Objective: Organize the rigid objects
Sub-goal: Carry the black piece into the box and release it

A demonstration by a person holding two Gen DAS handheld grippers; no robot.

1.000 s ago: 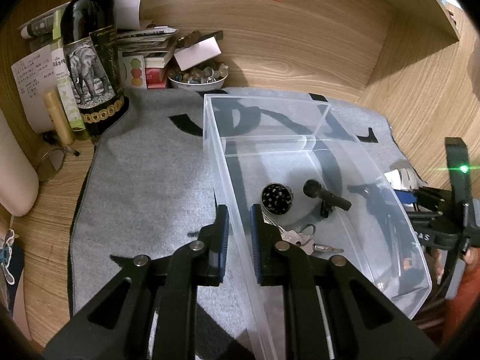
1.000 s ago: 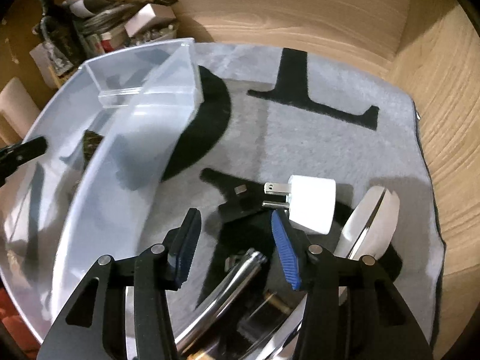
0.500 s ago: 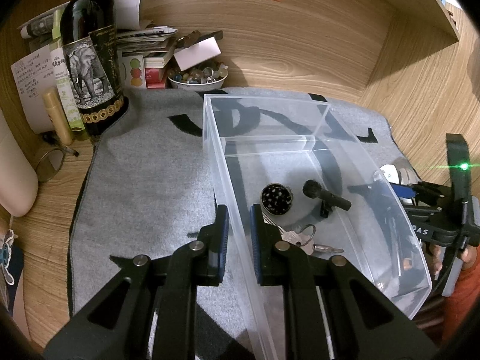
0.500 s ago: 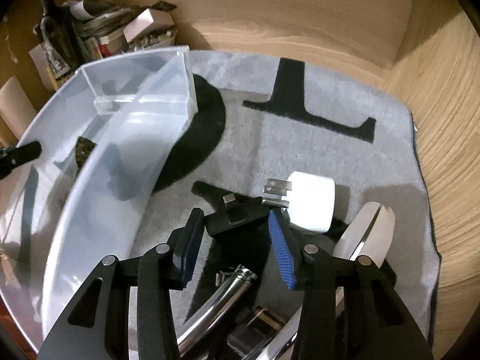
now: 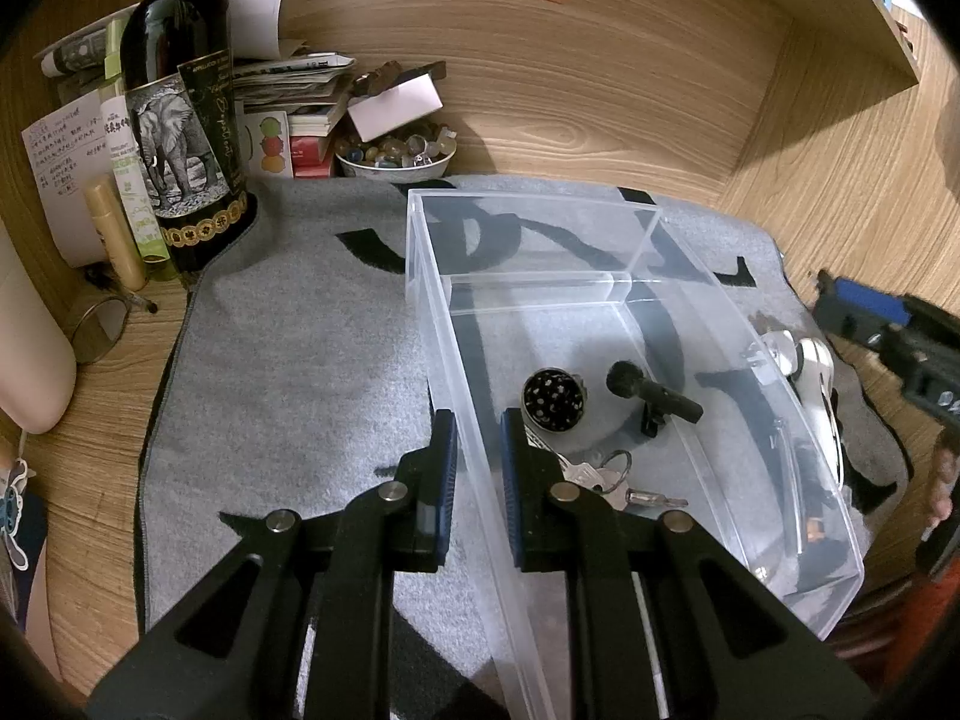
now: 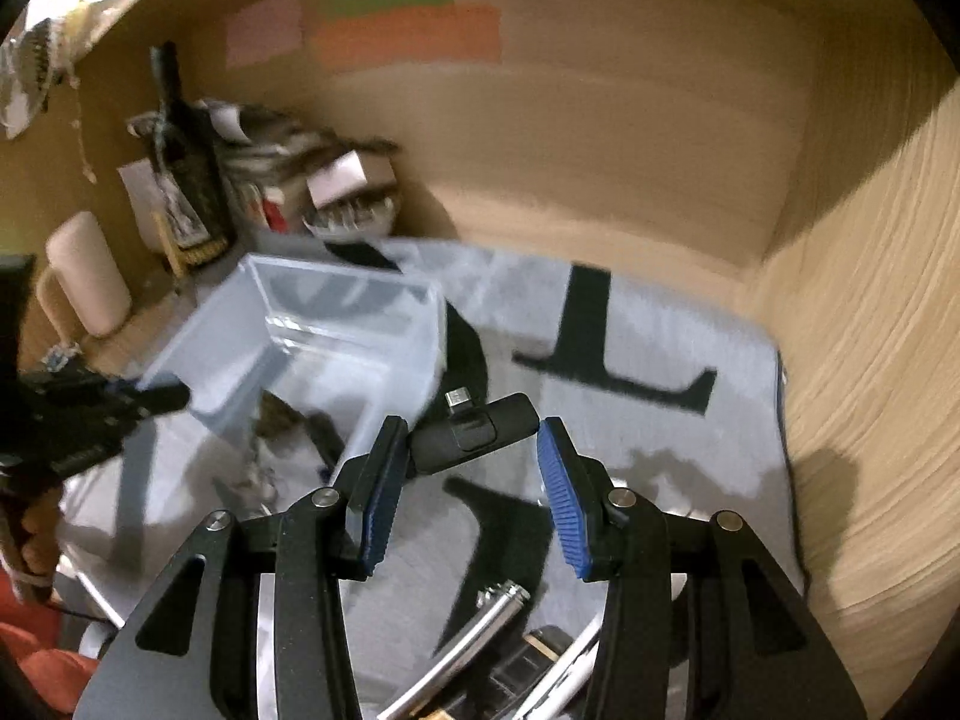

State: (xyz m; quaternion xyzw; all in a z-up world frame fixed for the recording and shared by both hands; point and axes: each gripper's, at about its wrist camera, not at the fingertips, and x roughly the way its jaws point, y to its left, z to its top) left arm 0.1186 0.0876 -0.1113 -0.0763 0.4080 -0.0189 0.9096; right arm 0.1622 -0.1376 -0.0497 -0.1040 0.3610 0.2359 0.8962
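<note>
A clear plastic bin (image 5: 636, 276) lies on the grey mat (image 5: 288, 360). My left gripper (image 5: 477, 468) is shut on the bin's left wall. In the bin lie a round black grinder (image 5: 552, 399), a small black microphone (image 5: 654, 396) and keys (image 5: 606, 480). My right gripper (image 6: 465, 480) holds a small black USB-C adapter (image 6: 474, 432) between its blue pads (image 6: 561, 498), lifted above the mat beside the bin (image 6: 336, 336). The adapter touches the left pad; a gap shows at the right pad. The right gripper also shows in the left wrist view (image 5: 888, 330).
A wine bottle (image 5: 180, 120), papers, books and a bowl of stones (image 5: 393, 156) crowd the back left corner. A metal tube (image 6: 456, 648), spoons and other items lie on the mat under my right gripper. White spoons (image 5: 810, 372) lie right of the bin. Wooden walls enclose the back and right.
My right gripper has closed on the black adapter, lifted it off the mat and swung up and back; the white plug has left its view. The left gripper has not moved.
</note>
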